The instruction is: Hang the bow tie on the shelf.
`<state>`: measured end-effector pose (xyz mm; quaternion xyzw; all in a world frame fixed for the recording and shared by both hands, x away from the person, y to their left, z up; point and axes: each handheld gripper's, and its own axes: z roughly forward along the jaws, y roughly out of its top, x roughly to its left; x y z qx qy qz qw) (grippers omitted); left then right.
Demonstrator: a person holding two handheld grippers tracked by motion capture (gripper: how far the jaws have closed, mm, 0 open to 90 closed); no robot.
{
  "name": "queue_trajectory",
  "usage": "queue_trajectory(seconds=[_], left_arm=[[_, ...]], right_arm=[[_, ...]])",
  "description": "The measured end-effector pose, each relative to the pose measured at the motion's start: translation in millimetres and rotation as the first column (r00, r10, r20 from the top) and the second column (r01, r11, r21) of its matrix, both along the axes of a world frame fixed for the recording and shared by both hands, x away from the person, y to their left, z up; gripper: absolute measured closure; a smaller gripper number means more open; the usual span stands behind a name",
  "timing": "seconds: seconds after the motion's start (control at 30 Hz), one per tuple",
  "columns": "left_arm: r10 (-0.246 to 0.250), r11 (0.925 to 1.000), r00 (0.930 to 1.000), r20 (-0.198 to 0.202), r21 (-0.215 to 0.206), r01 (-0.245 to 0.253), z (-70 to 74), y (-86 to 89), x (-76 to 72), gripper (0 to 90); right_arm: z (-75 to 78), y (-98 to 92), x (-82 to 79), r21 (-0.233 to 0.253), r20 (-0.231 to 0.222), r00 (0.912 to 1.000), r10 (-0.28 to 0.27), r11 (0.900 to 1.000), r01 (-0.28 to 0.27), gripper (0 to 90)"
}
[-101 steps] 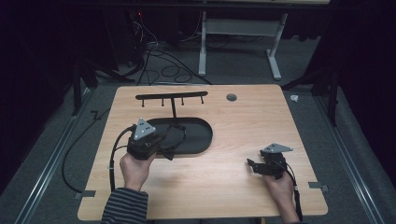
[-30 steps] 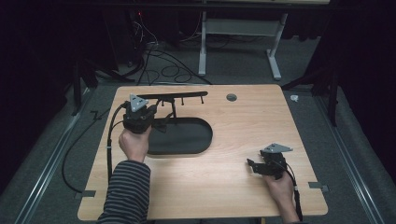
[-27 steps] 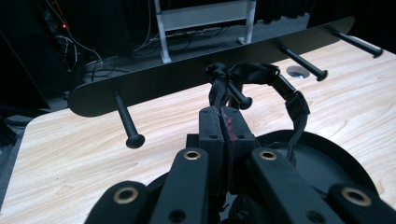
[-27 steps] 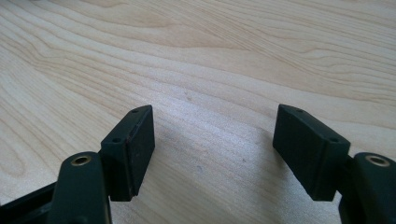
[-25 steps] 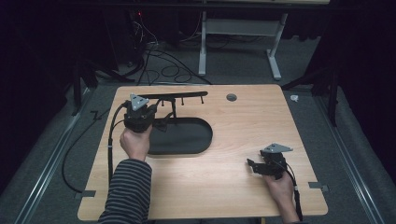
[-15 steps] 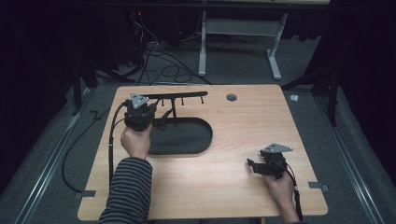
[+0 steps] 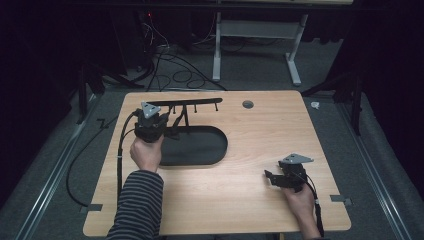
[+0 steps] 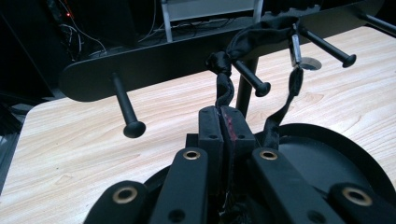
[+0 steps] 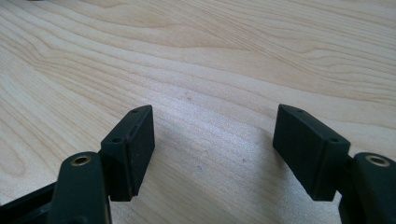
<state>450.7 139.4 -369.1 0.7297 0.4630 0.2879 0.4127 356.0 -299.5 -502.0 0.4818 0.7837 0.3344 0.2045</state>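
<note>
A black peg rack stands on the wooden table [image 7: 260, 135]: an oval base [image 7: 200, 147], an upright post, and a crossbar [image 7: 186, 103] with several pegs. In the left gripper view a black fabric strap [image 8: 225, 84] with a small metal clasp [image 8: 295, 46] hangs over a peg [image 8: 252, 80] of the crossbar [image 8: 154, 63]. My left gripper [image 8: 225, 116] is shut on the strap's lower end, just below that peg. It sits at the rack's left end [image 7: 167, 126]. My right gripper [image 7: 268, 177] rests open near the table's front right, with bare wood between its jaws [image 9: 215, 154].
A round cable hole [image 7: 248, 104] lies in the table's far middle. The left gripper's cable [image 7: 120, 150] trails down the table's left side. Behind the table, loose cables [image 7: 170, 65] lie on the floor by a white desk frame [image 7: 260, 35].
Since 3.4 s ago my left gripper has moved from over the oval base to the far left, up to the crossbar. It has held still over the last second. The right gripper has not moved.
</note>
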Motion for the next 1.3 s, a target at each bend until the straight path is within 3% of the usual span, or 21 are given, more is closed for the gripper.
queue_trajectory(seconds=[0.4, 1.0, 1.3], left_arm=[[-0.005, 0.9995, 0.9998, -0.021, 0.03, 0.006, -6.5, -2.0, 0.3, 87.8], [0.008, 0.9993, 0.9979, -0.064, 0.037, -0.006, -13.1, -3.1, 9.2, 84.8], [0.001, 0.9992, 0.9979, -0.064, 0.041, 0.002, -12.8, -3.8, 7.4, 83.3]], right_arm=[[0.0, -0.1, 0.0, 0.001, 0.0, 1.0, 0.0, 1.0, 0.0, 31.0], [0.0, 0.0, 0.0, 0.0, 0.0, 1.0, 0.0, 1.0, 0.0, 31.0], [0.1, -0.4, 0.1, 0.002, 0.0, 1.0, 0.001, 1.0, -0.001, 31.0]])
